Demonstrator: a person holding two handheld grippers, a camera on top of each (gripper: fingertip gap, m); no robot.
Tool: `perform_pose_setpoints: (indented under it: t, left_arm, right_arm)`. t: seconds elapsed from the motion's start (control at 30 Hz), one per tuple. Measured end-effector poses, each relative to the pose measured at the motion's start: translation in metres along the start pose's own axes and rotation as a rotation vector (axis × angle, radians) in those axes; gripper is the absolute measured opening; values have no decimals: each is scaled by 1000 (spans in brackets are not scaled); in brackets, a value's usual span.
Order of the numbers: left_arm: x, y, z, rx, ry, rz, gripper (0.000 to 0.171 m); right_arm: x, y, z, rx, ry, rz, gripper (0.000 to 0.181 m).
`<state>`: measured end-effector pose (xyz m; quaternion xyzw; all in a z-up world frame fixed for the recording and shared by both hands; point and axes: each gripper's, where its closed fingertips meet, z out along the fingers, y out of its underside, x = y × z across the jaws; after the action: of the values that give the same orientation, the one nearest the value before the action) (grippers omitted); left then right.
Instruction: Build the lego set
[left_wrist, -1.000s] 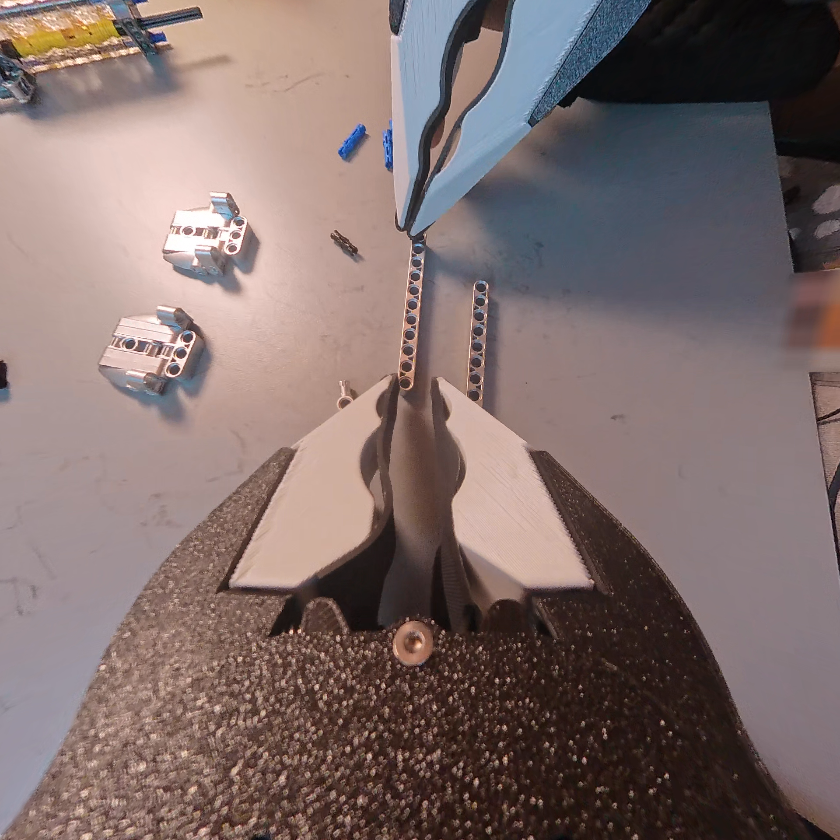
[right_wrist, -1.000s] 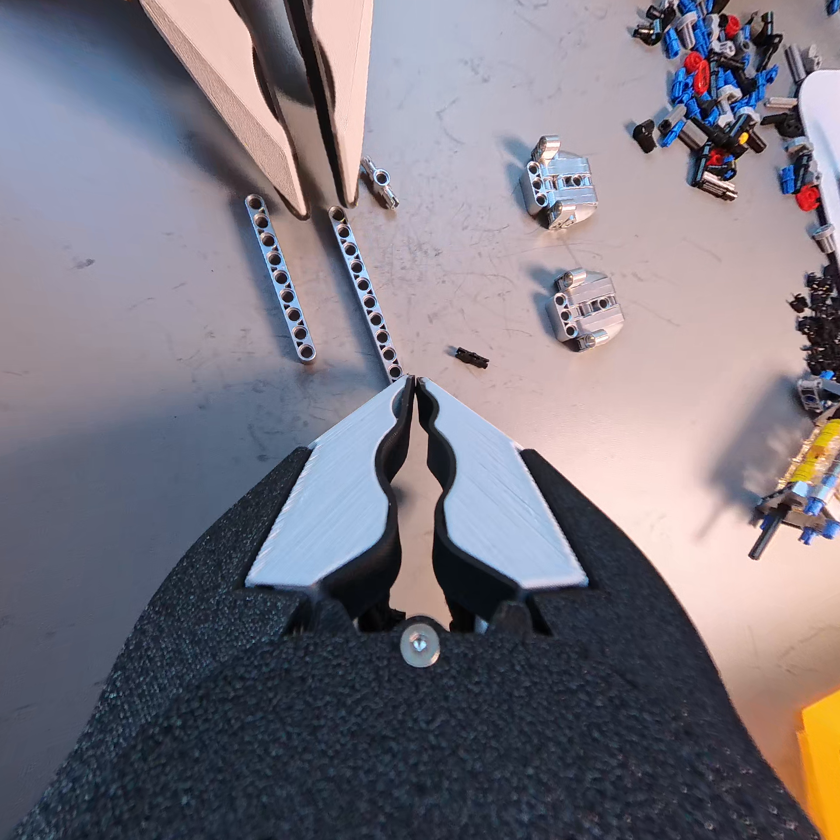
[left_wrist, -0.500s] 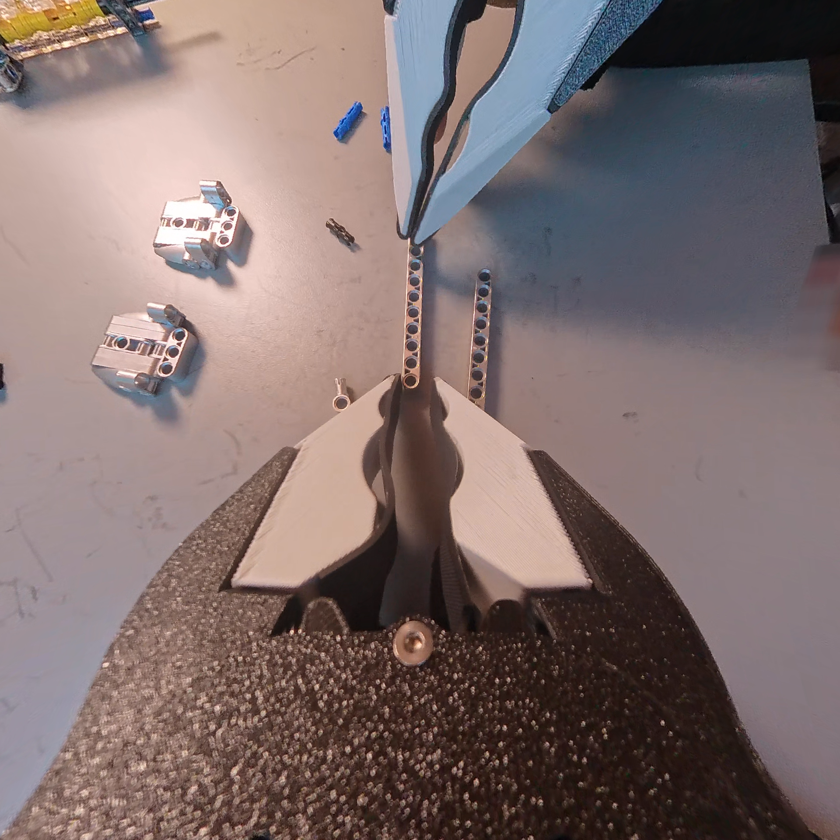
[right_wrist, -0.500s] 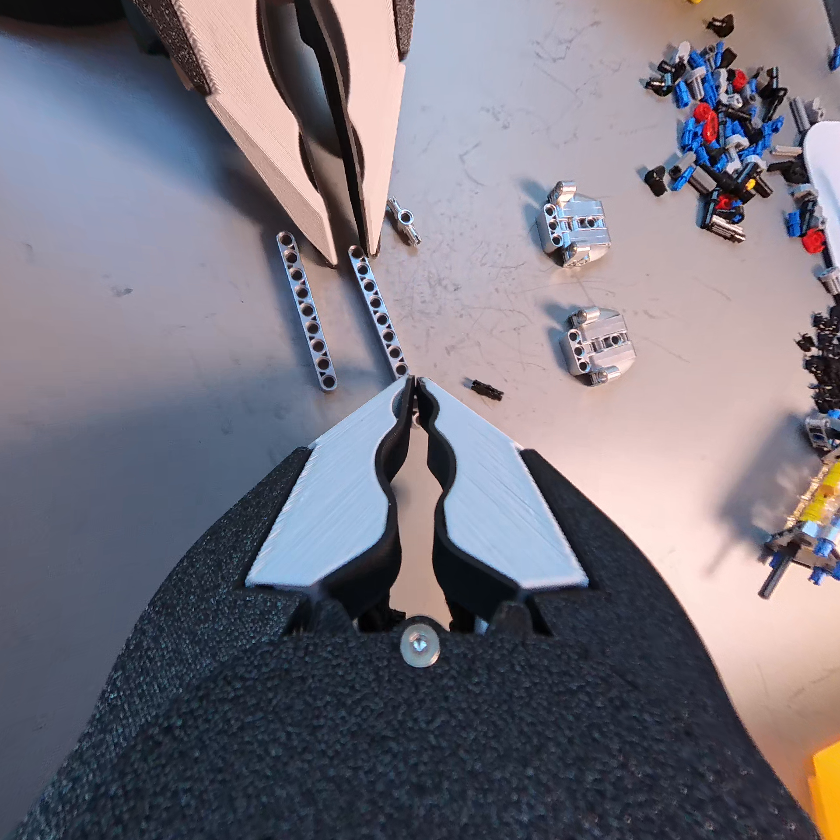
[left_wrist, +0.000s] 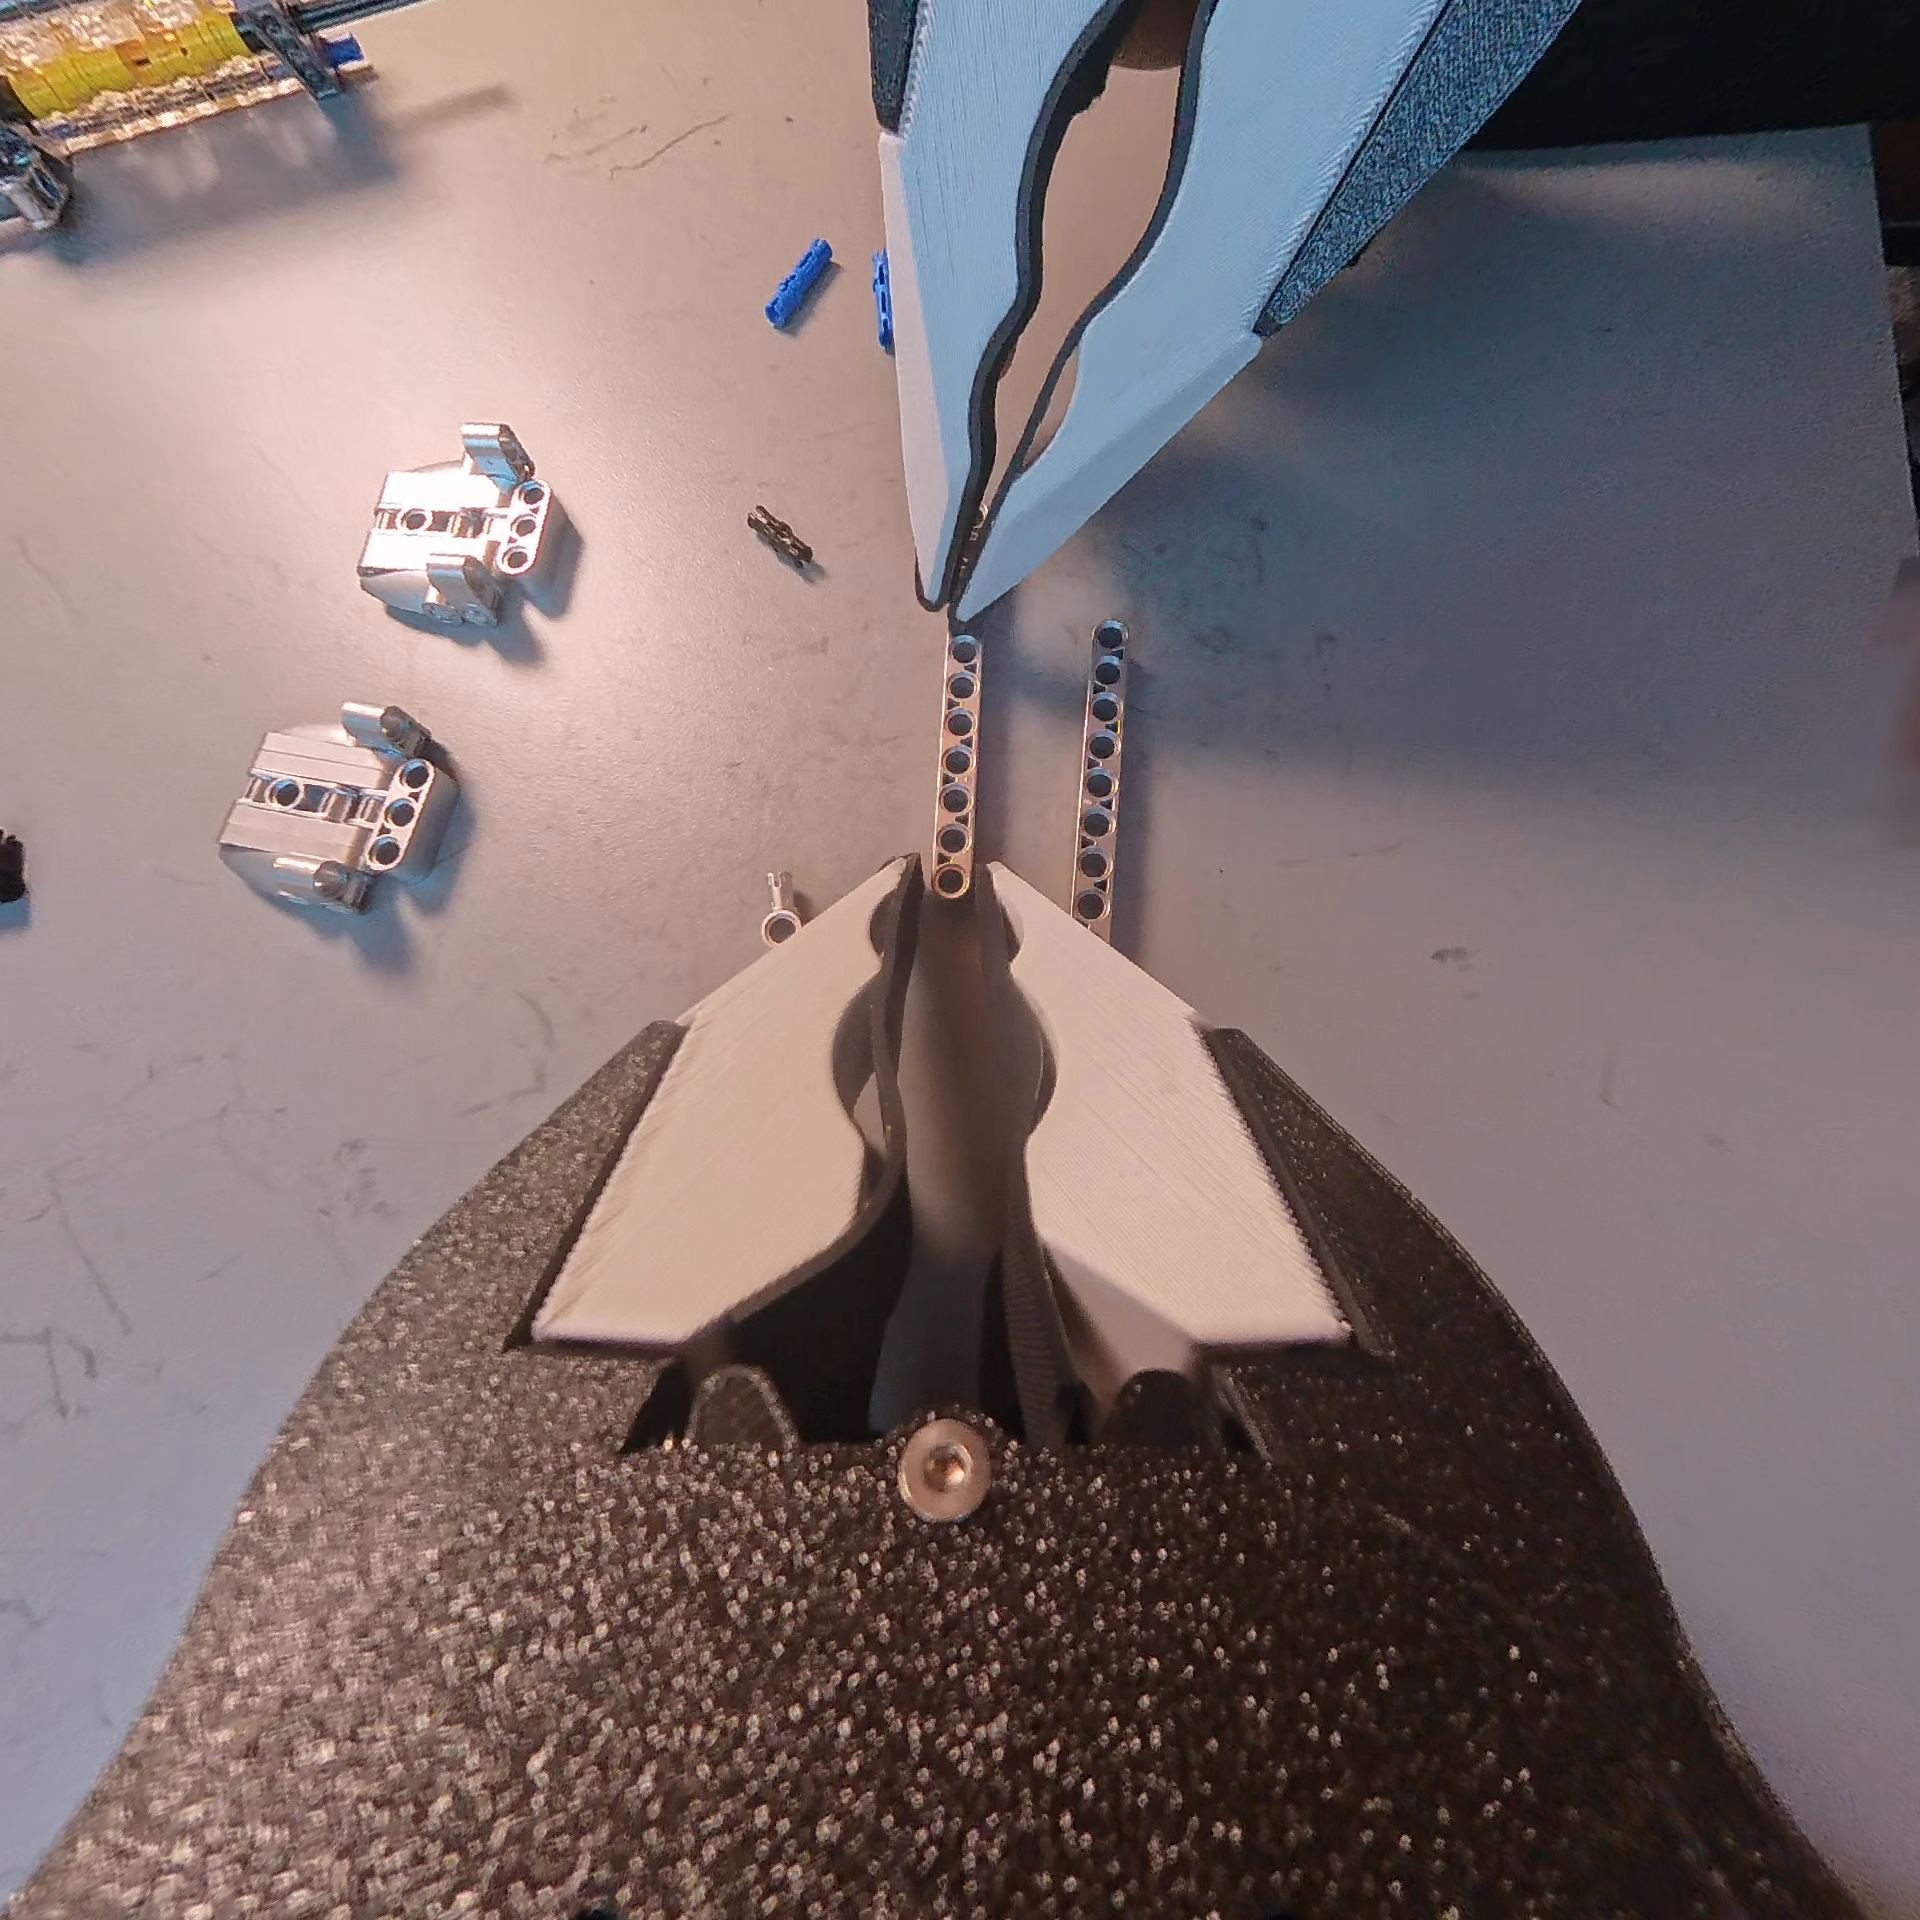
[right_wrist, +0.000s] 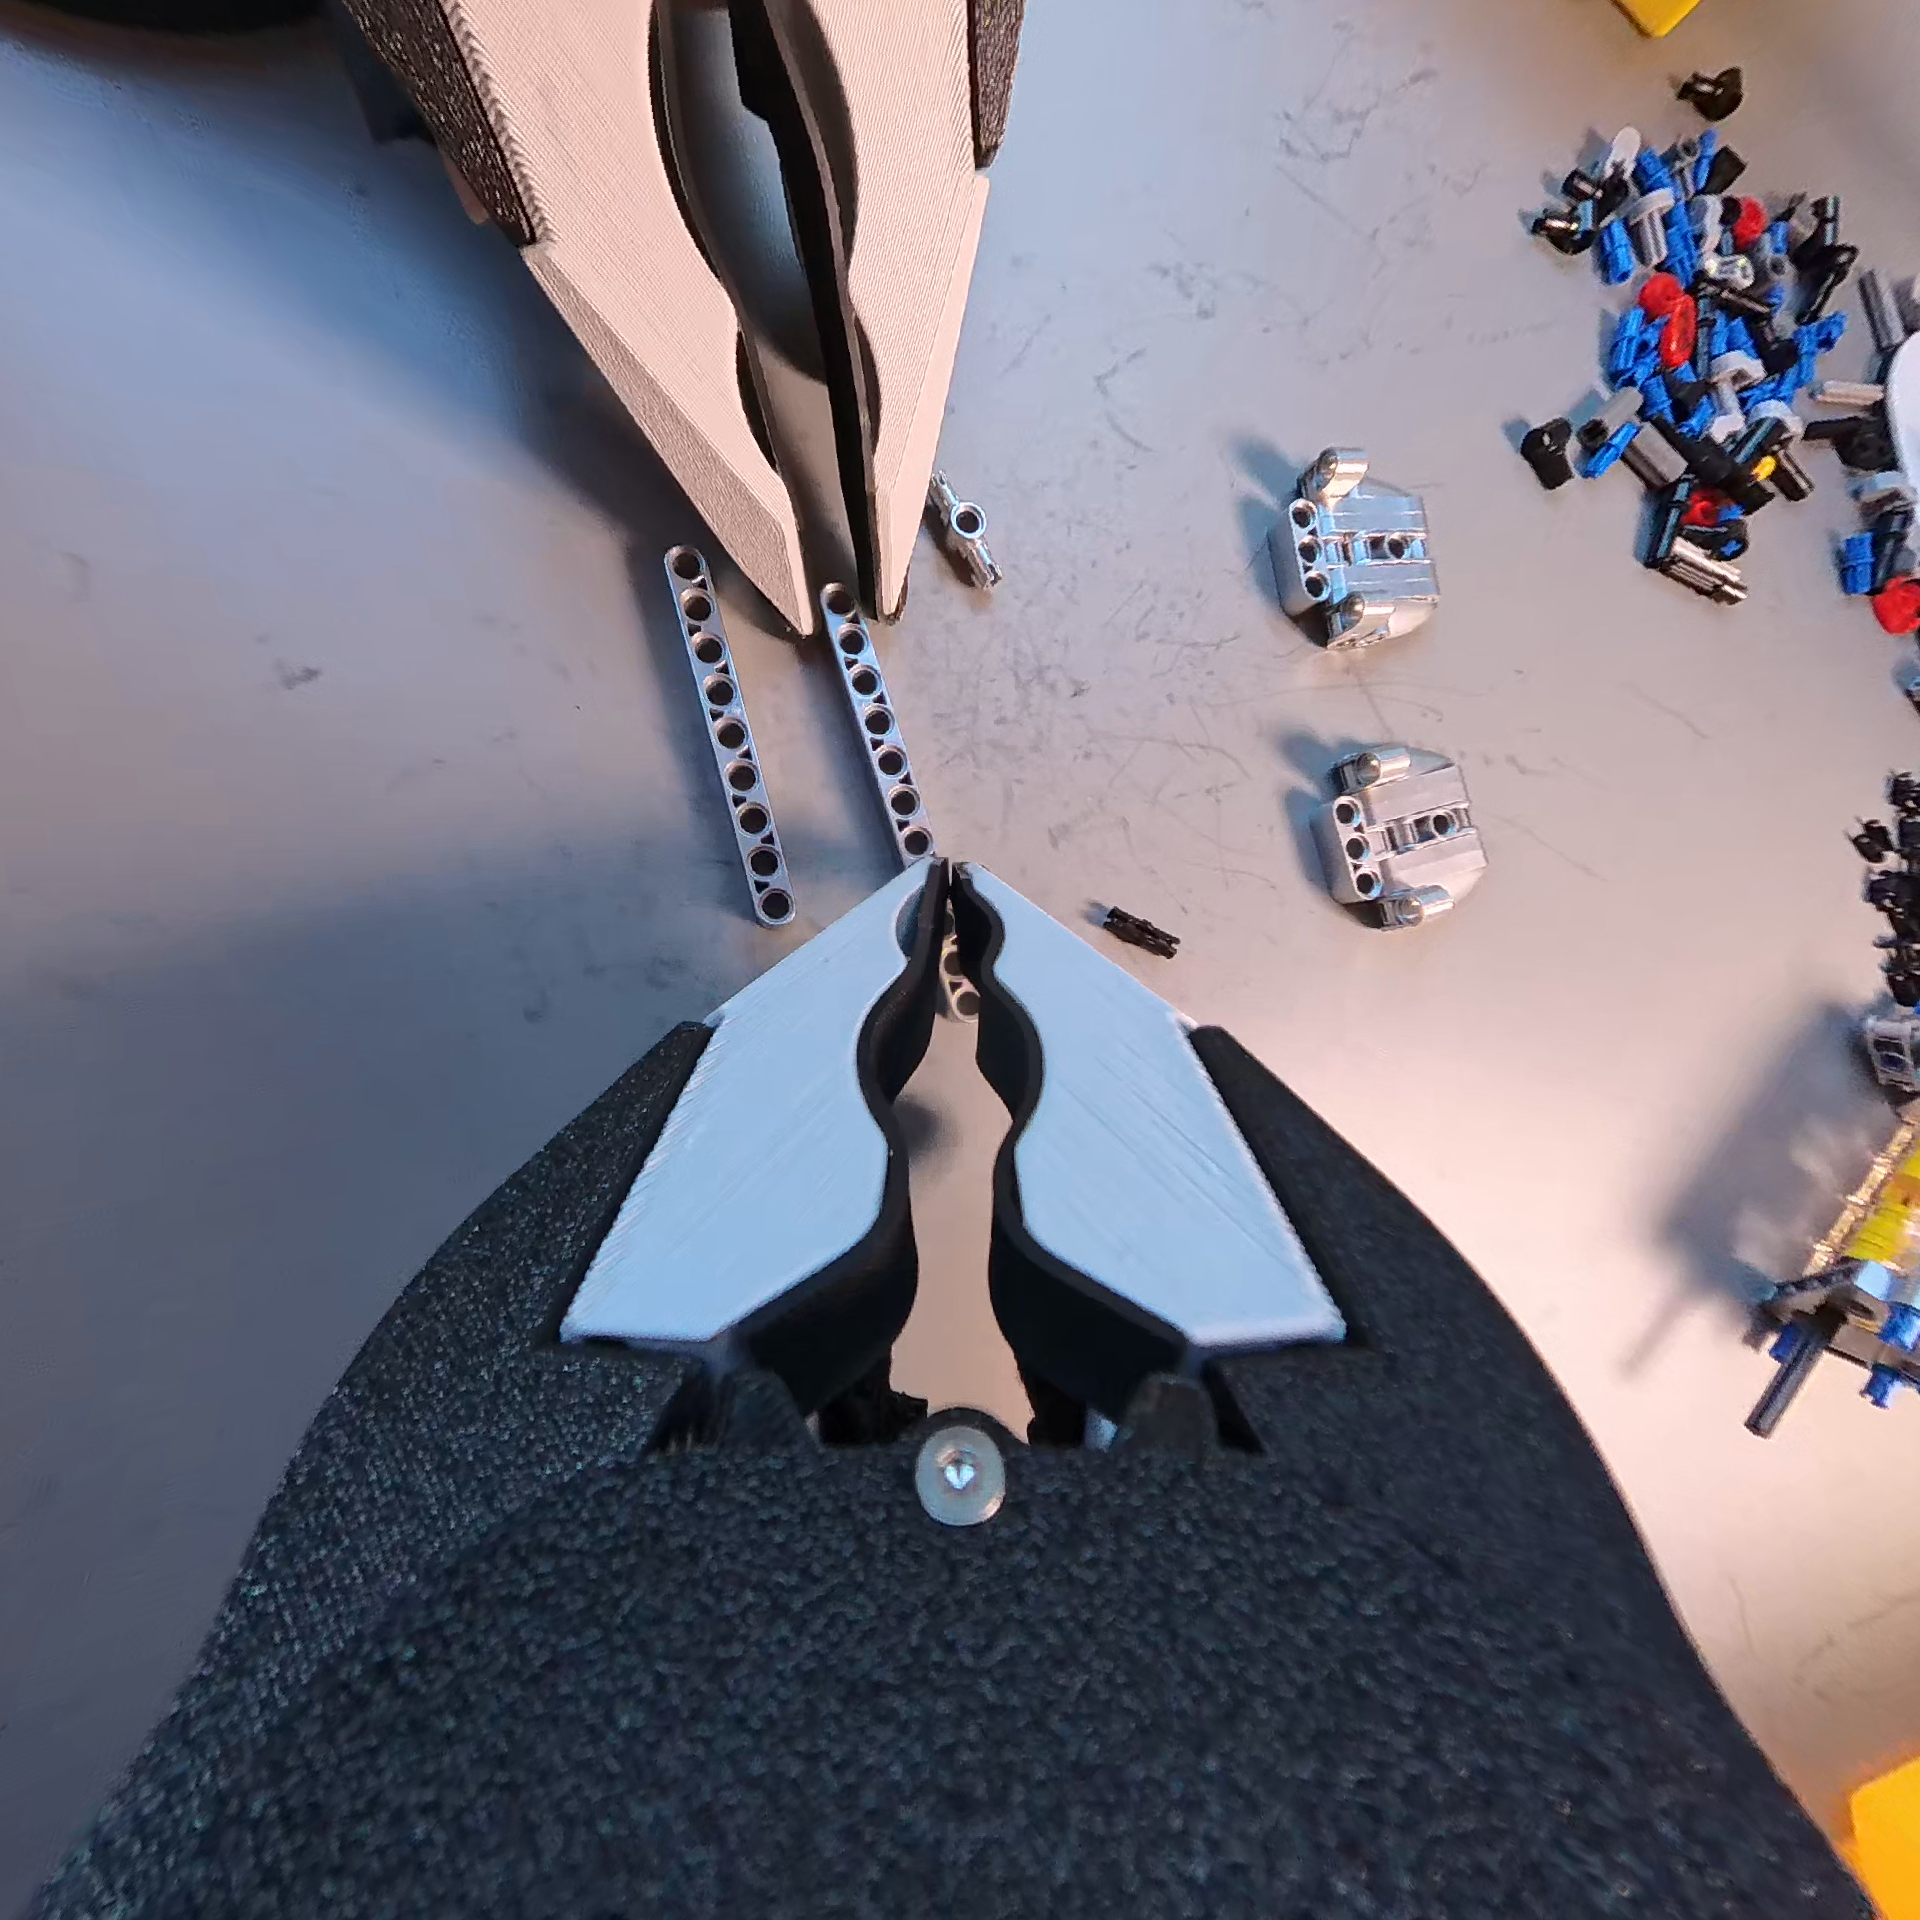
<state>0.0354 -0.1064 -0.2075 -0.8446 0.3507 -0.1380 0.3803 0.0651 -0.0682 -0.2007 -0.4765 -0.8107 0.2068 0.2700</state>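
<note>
A grey beam with holes (left_wrist: 958, 764) lies flat on the grey table (left_wrist: 1455, 727). A second, like beam (left_wrist: 1101, 769) lies beside it. My left gripper (left_wrist: 951, 883) is slightly open, its tips on either side of the first beam's near end. My right gripper (right_wrist: 943, 868) is shut, and its tips sit over the other end of that beam (right_wrist: 878, 727). A bit of the beam shows under its fingers. It does not grip the beam. In the left wrist view the right gripper (left_wrist: 951, 606) reaches in from above. In the right wrist view the left gripper (right_wrist: 844, 621) does the same.
Two silver panel parts (right_wrist: 1351, 551) (right_wrist: 1397, 836) lie beside the beams. A black pin (right_wrist: 1138, 928) and a small grey connector (right_wrist: 966, 530) lie close by. A pile of small parts (right_wrist: 1704, 343) and a partly built model (right_wrist: 1860, 1278) are farther right. The table edge (left_wrist: 1891, 416) is near. My right fingertips sit around 6 cm from my left ones. The black pin (right_wrist: 1138, 928) sits 4 cm or so from the ends of my right fingers. Seen from the left wrist view (left_wrist: 781, 539) as well.
The right gripper has slid along the beam towards the left gripper, so less of the beam shows between them. Neither gripper has opened or shut.
</note>
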Motion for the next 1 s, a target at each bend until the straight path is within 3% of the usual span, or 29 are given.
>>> perform_pose_setpoints:
  t: [1.0]
  left_arm:
    - [1, -1, 0, -2, -6, 10, 7]
  right_arm:
    - [-8, -21, 13, 34, -31, -39, 0]
